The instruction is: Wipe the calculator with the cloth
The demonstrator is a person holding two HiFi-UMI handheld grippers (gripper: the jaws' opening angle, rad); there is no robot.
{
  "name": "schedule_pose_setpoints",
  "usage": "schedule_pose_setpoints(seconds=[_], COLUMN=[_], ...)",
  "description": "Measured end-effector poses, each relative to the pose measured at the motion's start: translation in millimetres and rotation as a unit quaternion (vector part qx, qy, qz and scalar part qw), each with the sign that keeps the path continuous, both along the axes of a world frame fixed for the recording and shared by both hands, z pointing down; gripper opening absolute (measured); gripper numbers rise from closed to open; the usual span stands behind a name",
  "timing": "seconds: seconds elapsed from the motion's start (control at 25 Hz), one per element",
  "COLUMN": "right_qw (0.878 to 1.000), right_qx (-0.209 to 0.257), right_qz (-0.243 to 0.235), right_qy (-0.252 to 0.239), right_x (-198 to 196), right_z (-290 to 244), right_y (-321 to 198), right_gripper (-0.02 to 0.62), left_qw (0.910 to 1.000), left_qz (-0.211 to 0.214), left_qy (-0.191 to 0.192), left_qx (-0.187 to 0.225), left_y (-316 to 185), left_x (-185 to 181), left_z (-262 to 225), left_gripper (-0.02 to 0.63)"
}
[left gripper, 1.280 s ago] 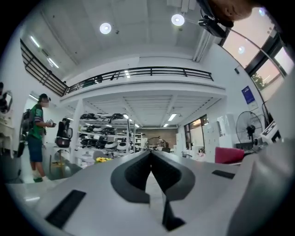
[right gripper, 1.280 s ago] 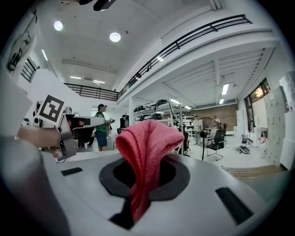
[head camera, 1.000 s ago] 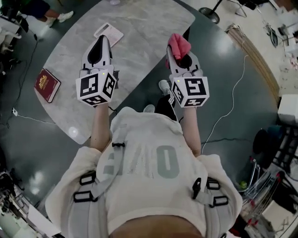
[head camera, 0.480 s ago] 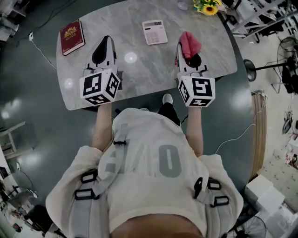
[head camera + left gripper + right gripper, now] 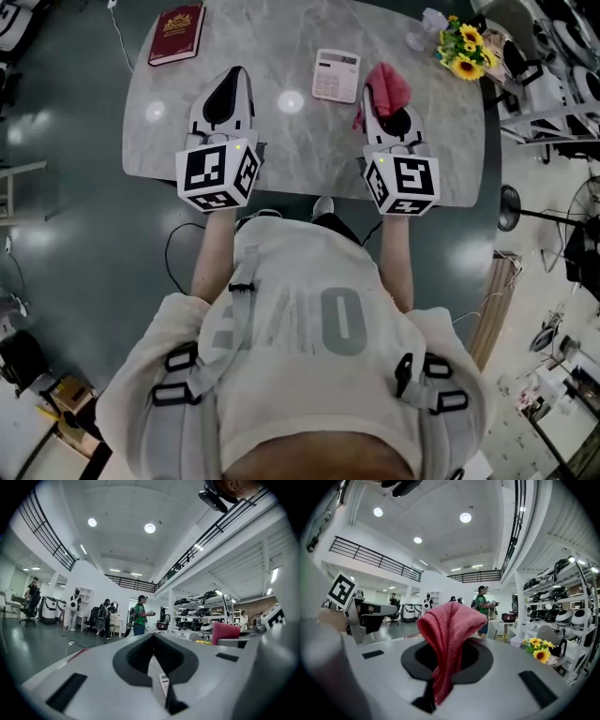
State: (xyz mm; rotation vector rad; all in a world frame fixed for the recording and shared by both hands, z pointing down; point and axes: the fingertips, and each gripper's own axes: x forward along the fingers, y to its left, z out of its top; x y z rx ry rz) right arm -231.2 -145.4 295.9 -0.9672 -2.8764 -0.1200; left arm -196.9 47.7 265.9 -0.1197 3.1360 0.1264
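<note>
**Item 1: calculator** [image 5: 336, 75]. White, flat, face up on the grey stone bench [image 5: 309, 150], toward its far edge, at 12 o'clock from the person. It is probably light and rigid, and liable to skate on the polished top. Steady it by a side edge rather than the keys.

**Item 2: cloth** [image 5: 389, 86]. Pink, soft and limp, bunched upward. It is pinched in the closed jaws of the right hand-held gripper [image 5: 386, 105], with the calculator at 10 o'clock from it. The loose upper fold looks best for wiping.

**Item 3: left hand-held gripper** [image 5: 234, 80]. Jaws together, nothing held, calculator at 2 o'clock.

**Sundries:** red book [image 5: 178, 21] at 10 o'clock; flowers [image 5: 461, 49] at 2 o'clock.
</note>
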Motion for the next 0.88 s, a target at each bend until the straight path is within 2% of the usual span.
schedule_pose_setpoints(seconds=[0.36, 0.64, 0.88], right_qw=[0.998, 0.997, 0.998], right_qx=[-0.010, -0.016, -0.019], right_qz=[-0.060, -0.070, -0.054], right_qy=[0.013, 0.024, 0.019], right_x=[-10.6, -15.5, -23.2], right_z=[7.0, 21.0, 16.0], right_y=[-27.0, -27.8, -36.0], right_gripper=[0.055, 0.055, 0.055], left_qw=[0.9988, 0.9971, 0.9980], left_qz=[-0.044, -0.073, -0.063], left_qy=[0.016, 0.021, 0.003], left_qx=[0.018, 0.009, 0.000], left_y=[-40.5, -36.2, -43.4], left_x=[13.5, 15.1, 0.4], left_z=[4.3, 14.9, 7.5], left_gripper=[0.020, 0.020, 0.021])
